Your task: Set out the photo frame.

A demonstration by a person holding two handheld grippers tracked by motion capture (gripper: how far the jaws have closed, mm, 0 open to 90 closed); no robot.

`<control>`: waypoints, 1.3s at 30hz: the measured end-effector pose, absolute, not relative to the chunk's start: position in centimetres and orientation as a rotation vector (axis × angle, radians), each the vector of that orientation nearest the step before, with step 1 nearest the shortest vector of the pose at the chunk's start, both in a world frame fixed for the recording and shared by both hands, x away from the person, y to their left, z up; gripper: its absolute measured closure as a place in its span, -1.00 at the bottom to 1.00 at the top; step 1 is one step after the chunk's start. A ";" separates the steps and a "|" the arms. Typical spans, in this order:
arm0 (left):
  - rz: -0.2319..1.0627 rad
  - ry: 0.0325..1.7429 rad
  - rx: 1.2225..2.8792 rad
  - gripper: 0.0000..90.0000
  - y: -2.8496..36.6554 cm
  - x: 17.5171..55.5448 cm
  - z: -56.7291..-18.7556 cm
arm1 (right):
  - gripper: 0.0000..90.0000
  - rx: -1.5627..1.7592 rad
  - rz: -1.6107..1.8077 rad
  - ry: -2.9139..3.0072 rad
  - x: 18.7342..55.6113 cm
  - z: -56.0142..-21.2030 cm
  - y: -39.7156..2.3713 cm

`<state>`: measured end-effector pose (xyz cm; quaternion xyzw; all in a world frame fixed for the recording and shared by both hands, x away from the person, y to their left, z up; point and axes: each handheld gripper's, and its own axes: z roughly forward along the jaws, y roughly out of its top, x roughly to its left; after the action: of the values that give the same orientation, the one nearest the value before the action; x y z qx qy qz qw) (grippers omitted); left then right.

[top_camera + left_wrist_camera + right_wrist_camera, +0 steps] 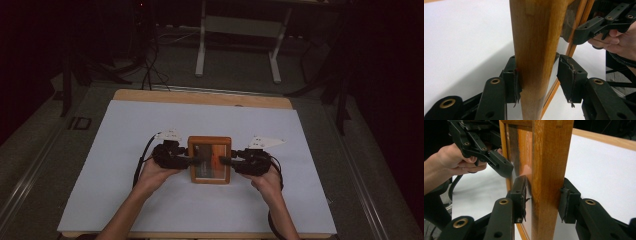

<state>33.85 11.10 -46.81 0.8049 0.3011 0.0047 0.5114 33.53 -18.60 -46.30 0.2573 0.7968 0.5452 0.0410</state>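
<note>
Over the white sheet (pixel 125 150) both my hands reach inward, level. My left gripper (pixel 537 77) and right gripper (pixel 542 200) straddle the wooden frame's (pixel 210 159) side rails, jaws spread, right pads not clamping.

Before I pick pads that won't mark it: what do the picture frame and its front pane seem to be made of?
Picture frame: apparently solid wood, warm honey finish with a smooth satin look; grain lines and a joint seam show on the rail in both gripper views. Front pane: probably glass or clear acrylic, glossy; it gives off a bright reflection. Which of the two cannot be told.
</note>
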 end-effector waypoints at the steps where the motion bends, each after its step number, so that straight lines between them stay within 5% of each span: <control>1: 0.014 0.736 1.943 0.22 11.2 33.9 -47.0 | 0.37 0.803 1.674 2.444 33.7 -46.7 -18.5; 39: 0.080 0.822 1.945 0.22 11.9 34.5 -48.2 | 0.30 0.883 1.711 2.457 35.8 -49.3 -17.2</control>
<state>34.48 11.85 -48.16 0.8014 0.3386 0.0329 0.4920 35.84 -17.24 -49.32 0.2830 0.7870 0.5481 0.0102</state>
